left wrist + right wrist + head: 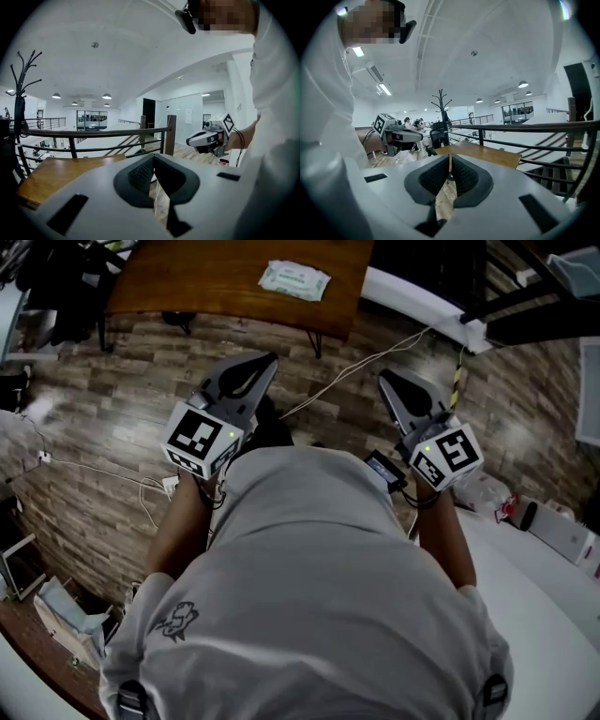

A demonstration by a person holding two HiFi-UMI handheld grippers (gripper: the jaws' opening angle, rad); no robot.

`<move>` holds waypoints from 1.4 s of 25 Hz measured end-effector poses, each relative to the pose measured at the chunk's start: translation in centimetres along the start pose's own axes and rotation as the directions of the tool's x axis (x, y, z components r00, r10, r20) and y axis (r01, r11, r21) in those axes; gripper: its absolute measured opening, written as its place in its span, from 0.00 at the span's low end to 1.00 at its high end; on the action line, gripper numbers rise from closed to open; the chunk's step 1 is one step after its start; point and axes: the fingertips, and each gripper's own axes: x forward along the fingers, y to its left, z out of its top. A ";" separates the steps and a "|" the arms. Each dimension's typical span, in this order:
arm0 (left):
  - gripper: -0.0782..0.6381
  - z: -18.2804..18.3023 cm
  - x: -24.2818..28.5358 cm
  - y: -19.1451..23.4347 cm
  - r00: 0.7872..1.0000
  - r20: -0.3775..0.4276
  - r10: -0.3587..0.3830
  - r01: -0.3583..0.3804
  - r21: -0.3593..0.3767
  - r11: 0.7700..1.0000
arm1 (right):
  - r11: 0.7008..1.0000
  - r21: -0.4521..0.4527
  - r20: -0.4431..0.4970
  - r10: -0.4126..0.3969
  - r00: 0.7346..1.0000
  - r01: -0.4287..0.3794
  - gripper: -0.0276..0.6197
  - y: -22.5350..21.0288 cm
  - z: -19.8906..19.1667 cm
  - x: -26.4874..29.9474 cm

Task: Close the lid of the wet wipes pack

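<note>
The wet wipes pack [294, 279], white and green, lies flat on the brown wooden table [187, 277] at the top of the head view. I cannot tell how its lid stands. Both grippers are held in front of the person's chest, well short of the table and over the wood floor. My left gripper [265, 360] [153, 158] is shut with nothing between its jaws. My right gripper [387, 379] [450, 160] is shut and empty too. Each gripper view shows the other gripper off to the side and part of the table [56, 171] [487, 153], but not the pack.
Thin cables [366, 367] run across the plank floor between me and the table. A white surface [544, 596] with small items lies at the right. A dark railing [93, 133] runs behind the table, with a coat stand [442, 108] and an office chair [437, 137] nearby.
</note>
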 end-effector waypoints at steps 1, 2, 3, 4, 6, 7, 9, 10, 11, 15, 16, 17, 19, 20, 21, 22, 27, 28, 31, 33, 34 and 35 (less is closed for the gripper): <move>0.13 -0.1 -0.2 -1.0 1.000 -0.002 0.001 -0.001 0.000 1.000 | 1.000 -0.001 0.001 0.004 1.000 -0.004 0.11 0.4 -0.3 -0.8; 0.13 -0.2 -0.4 -1.9 1.000 -0.001 0.003 -0.003 0.002 1.000 | 1.000 -0.001 0.003 0.007 1.000 -0.007 0.11 0.8 -0.5 -1.6; 0.13 -0.2 -0.7 -2.9 1.000 0.001 0.007 -0.007 0.005 1.000 | 1.000 0.000 0.007 0.011 1.000 -0.011 0.11 1.3 -0.7 -2.4; 0.13 -0.2 -1.0 -3.8 1.000 0.003 0.011 -0.011 0.007 1.000 | 1.000 0.000 0.010 0.014 1.000 -0.014 0.10 1.8 -0.9 -3.2; 0.13 -0.4 -1.6 -5.6 1.000 0.006 0.019 -0.019 0.008 1.000 | 1.000 -0.004 0.012 0.021 1.000 -0.021 0.10 2.7 -1.4 -4.6; 0.13 -0.5 -1.9 -6.4 1.000 0.006 0.021 -0.021 0.006 1.000 | 1.000 -0.005 0.011 0.026 1.000 -0.026 0.10 3.2 -1.8 -5.2; 0.13 -0.9 -2.5 -8.0 1.000 0.003 0.020 -0.021 0.005 1.000 | 0.999 -0.005 0.005 0.037 0.999 -0.037 0.10 4.1 -2.5 -6.2; 0.13 -1.0 -2.8 -8.8 1.000 0.002 0.019 -0.019 0.006 1.000 | 0.999 -0.004 0.001 0.042 0.999 -0.042 0.10 4.6 -2.8 -6.6; 0.13 -1.1 -3.0 -9.4 1.000 0.001 0.019 -0.019 0.007 1.000 | 0.999 -0.002 -0.002 0.044 0.999 -0.044 0.10 5.0 -3.1 -7.1; 0.13 -1.1 -4.1 -11.1 1.000 0.008 0.022 -0.022 0.005 1.000 | 0.999 0.001 -0.008 0.050 0.999 -0.050 0.10 6.6 -3.9 -8.2; 0.13 -1.2 -4.3 -11.3 1.000 0.008 0.023 -0.023 0.003 1.000 | 0.999 0.003 -0.008 0.052 0.999 -0.052 0.10 6.8 -4.0 -8.4; 0.13 -1.3 -4.6 -11.6 1.000 0.007 0.023 -0.023 0.001 1.000 | 0.999 0.006 -0.006 0.054 0.999 -0.054 0.10 7.1 -4.1 -8.4; 0.13 -1.5 -4.9 -11.9 1.000 0.007 0.023 -0.023 -0.003 1.000 | 0.998 0.018 -0.001 0.059 0.998 -0.059 0.10 7.4 -4.2 -8.5; 0.13 -1.6 -5.1 -12.1 1.000 0.008 0.023 -0.023 -0.005 1.000 | 0.998 0.023 0.001 0.062 0.998 -0.063 0.10 7.6 -4.2 -8.6; 0.13 -1.7 -5.3 -12.3 1.000 0.008 0.023 -0.023 -0.005 1.000 | 0.998 0.024 0.003 0.065 0.998 -0.065 0.10 7.8 -4.1 -8.7; 0.13 -1.7 -5.5 -12.4 1.000 0.008 0.024 -0.024 -0.004 1.000 | 0.998 0.022 0.003 0.067 0.998 -0.067 0.10 8.0 -4.1 -8.7; 0.13 -1.8 -6.0 -12.4 0.999 0.023 0.029 -0.029 -0.011 1.000 | 0.998 0.011 0.003 0.068 0.998 -0.068 0.10 8.4 -3.8 -8.5; 0.13 -1.9 -6.0 -12.3 0.999 0.023 0.029 -0.028 -0.012 1.000 | 0.998 0.011 0.005 0.068 0.998 -0.068 0.10 8.5 -3.7 -8.4; 0.13 -2.1 -5.9 -11.9 1.000 0.013 0.028 -0.027 -0.018 0.999 | 0.998 0.008 0.006 0.069 0.998 -0.069 0.10 8.5 -3.5 -8.3; 0.13 -2.1 -5.9 -11.6 1.000 0.010 0.028 -0.028 -0.014 1.000 | 0.998 0.007 0.007 0.070 0.998 -0.070 0.10 8.5 -3.4 -8.1; 0.13 -2.0 -5.9 -11.5 1.000 0.010 0.028 -0.028 -0.012 1.000 | 0.998 0.007 0.007 0.070 0.998 -0.070 0.10 8.5 -3.3 -8.0; 0.13 -2.0 -5.9 -11.4 1.000 0.011 0.027 -0.027 -0.012 1.000 | 0.998 0.006 0.006 0.069 0.998 -0.069 0.10 8.5 -3.3 -7.9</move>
